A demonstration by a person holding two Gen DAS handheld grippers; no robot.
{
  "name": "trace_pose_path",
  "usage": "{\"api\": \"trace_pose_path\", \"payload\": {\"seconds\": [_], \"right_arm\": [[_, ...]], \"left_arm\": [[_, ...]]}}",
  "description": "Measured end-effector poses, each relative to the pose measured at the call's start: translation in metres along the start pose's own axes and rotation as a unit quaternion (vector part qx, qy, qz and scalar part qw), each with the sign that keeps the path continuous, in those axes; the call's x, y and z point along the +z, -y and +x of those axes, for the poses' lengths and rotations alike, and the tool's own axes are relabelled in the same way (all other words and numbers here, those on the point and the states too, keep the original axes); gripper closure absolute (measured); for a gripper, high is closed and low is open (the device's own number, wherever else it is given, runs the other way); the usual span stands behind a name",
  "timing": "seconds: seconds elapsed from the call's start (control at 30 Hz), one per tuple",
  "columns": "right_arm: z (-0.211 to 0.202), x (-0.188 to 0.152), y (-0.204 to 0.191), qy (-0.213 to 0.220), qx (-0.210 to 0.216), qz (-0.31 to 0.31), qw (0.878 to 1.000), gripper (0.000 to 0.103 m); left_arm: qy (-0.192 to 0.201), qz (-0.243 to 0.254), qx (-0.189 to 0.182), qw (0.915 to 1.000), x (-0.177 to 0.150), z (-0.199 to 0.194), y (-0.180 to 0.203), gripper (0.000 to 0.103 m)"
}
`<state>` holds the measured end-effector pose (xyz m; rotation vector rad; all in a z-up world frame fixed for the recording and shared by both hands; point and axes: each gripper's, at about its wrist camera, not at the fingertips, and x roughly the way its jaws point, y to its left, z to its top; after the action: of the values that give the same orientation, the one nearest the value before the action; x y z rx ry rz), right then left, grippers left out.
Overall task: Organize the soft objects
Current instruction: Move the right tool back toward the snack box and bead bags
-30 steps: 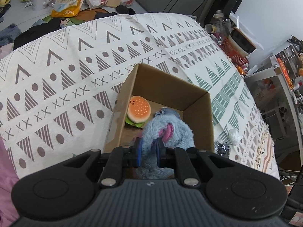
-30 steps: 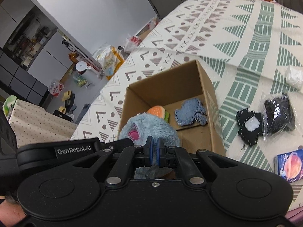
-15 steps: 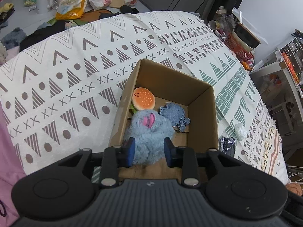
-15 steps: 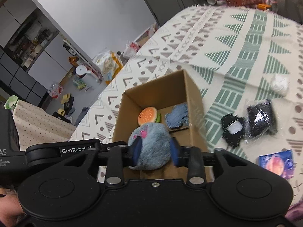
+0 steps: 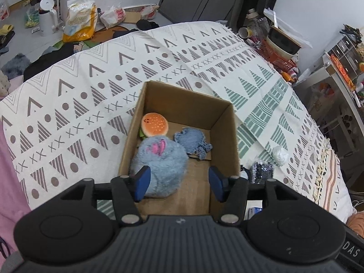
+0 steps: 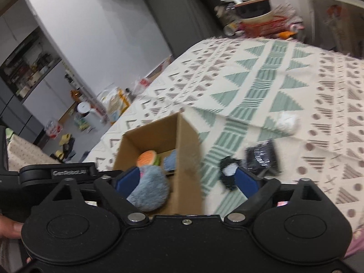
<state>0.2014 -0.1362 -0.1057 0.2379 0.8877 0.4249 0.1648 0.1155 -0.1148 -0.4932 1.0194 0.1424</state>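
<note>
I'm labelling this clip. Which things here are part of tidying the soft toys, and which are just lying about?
Part of the job:
cardboard box
blue plush toy
burger plush
blue cloth

Lying about:
black packet
white wad
patterned blanket
white kettle
yellow bag

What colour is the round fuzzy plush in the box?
Grey-blue with a pink patch, clearest in the left wrist view.
</note>
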Motion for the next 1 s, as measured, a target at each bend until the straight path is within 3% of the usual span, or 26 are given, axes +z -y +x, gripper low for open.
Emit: {"api": "trace_pose_path", "payload": {"seconds": [0.23, 0.5, 1.0], "right_arm": [[-0.019, -0.001, 0.036, 0.021, -0.028, 0.020, 0.999, 0.002], [-0.041, -0.001, 0.072, 0.032, -0.047, 0.041, 0.998, 0.001], [-0.053, -0.002, 0.129, 0.014, -0.064, 0.069, 0.995, 0.001]], "left_arm": [[0.005, 0.019, -0.008, 0.9998, -0.009, -0.001, 0.025, 0.048], [0.009, 0.034, -0.016, 0.9992, -0.018, 0.000, 0.054, 0.048], [-0.003, 0.059, -0.027, 0.9979, -0.034, 0.015, 0.108, 0.048]]}}
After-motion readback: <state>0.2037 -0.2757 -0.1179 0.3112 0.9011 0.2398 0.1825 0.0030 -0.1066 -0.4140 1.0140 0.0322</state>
